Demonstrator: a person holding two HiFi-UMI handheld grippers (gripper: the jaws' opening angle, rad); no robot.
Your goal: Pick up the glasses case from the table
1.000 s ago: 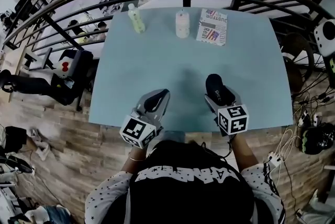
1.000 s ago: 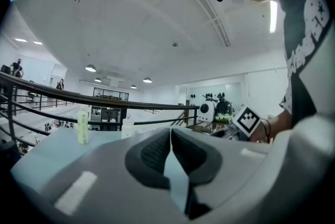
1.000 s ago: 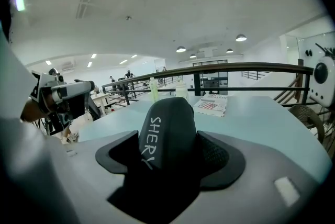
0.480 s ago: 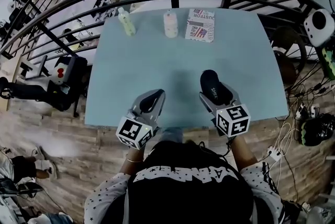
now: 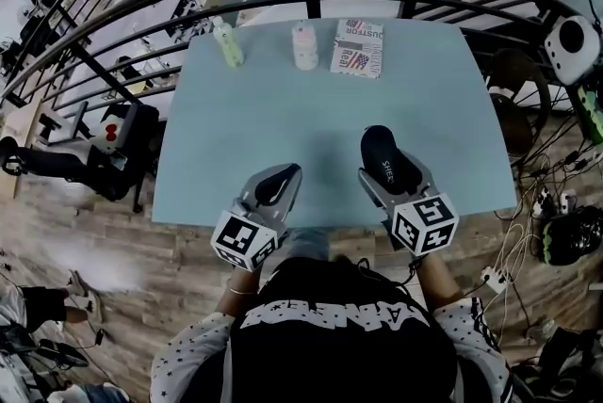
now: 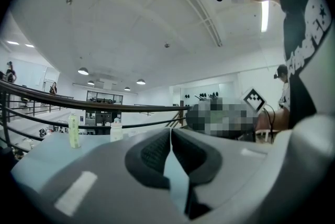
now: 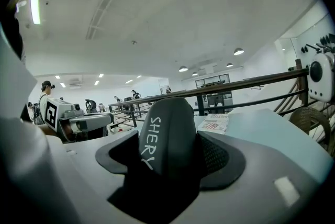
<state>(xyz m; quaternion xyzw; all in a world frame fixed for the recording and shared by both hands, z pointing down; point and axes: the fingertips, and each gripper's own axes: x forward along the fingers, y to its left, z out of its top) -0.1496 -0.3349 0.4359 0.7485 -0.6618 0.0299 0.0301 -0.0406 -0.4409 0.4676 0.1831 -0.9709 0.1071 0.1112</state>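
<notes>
The glasses case (image 7: 168, 134) sits tight between the jaws of the right gripper (image 5: 384, 168), so it can lift off the table (image 5: 283, 100). Beside it, the left gripper (image 5: 274, 186) is closed on nothing.

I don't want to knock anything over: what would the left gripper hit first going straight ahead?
Bare table first, then probably the flag-printed booklet at the far edge; depth is unclear.

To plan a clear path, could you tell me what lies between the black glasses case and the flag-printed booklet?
Nothing: the head view shows only bare pale blue tabletop between the black glasses case and the flag-printed booklet.
</notes>
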